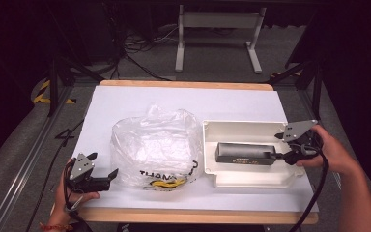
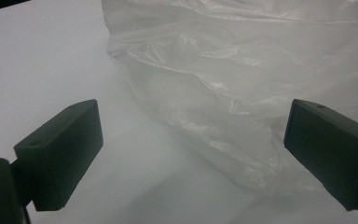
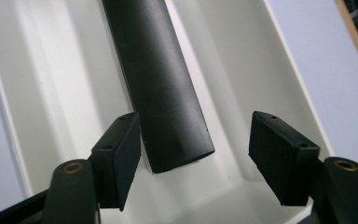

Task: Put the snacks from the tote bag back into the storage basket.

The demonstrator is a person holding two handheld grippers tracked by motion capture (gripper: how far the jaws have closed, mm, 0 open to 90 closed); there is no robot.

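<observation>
The right gripper stood at the near end of a long black box lying in a white tray on the right of the white surface; its fingers were spread wide, one pad touching or nearly touching the box's side, the other well apart from it. If they closed so near the end, the box would likely pivot or slide out, and its far end could knock the tray wall; an uneven close might also shove the box sideways. The left gripper, fingers equally wide and holding nothing, faced a crumpled clear plastic bag just beside the tray; the thin film might slip from a pinch, or collapse and drag across the surface.
</observation>
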